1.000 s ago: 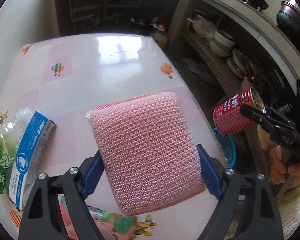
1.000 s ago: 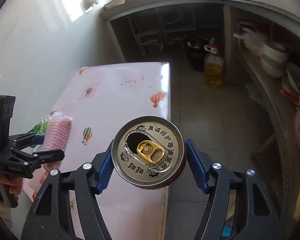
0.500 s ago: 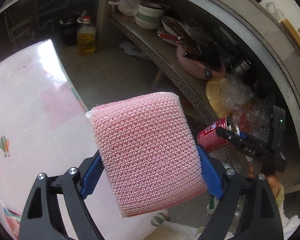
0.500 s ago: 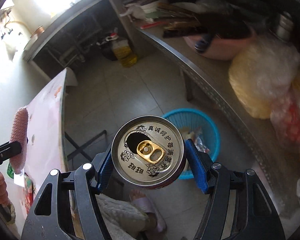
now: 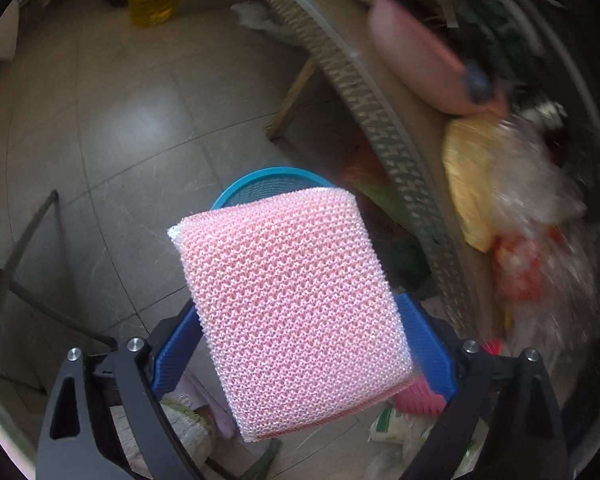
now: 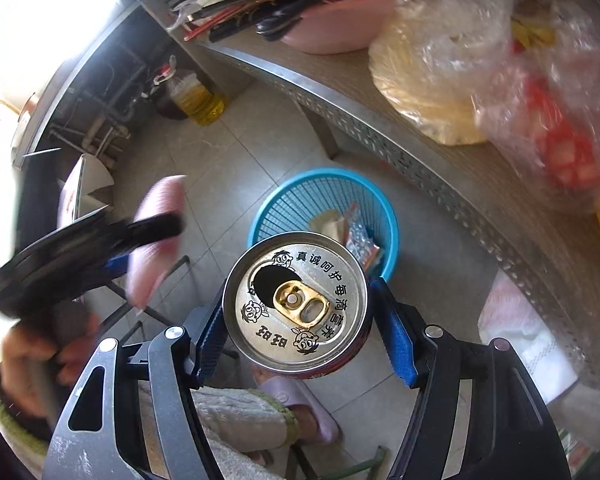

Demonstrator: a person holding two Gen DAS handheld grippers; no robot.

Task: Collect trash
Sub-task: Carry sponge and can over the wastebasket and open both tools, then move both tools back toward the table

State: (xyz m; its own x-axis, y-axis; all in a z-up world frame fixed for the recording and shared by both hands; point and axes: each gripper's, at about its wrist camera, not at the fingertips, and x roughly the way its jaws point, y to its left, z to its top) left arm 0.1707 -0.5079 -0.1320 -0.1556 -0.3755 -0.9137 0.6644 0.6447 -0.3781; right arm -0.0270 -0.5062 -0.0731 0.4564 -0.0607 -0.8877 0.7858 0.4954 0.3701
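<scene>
While the left gripper (image 5: 300,344) points steeply down at the floor, its jaws are opening, and the pink mesh sponge (image 5: 292,308) sits between its blue pads (image 5: 178,350) with a gap showing on the left side; contact on the right side cannot be told. The landmark here is the blue mesh basket (image 6: 296,196) standing on the grey tile floor (image 5: 112,128). In the left wrist view the sponge covers most of the basket, only the far rim (image 5: 268,174) showing above it. The right gripper (image 6: 300,330) is clamped on an opened drink can (image 6: 296,298), its pads pressed to the can's sides, the can's top facing the camera just on the near side of the basket. Paper and wrappers (image 6: 348,224) lie inside the basket. Beyond the basket, a perforated metal shelf (image 6: 384,132) carries a pink basin (image 6: 340,20) and plastic bags (image 6: 440,60). To the basket's left, blurred, a hand (image 6: 28,360) holds the left gripper with the sponge.
</scene>
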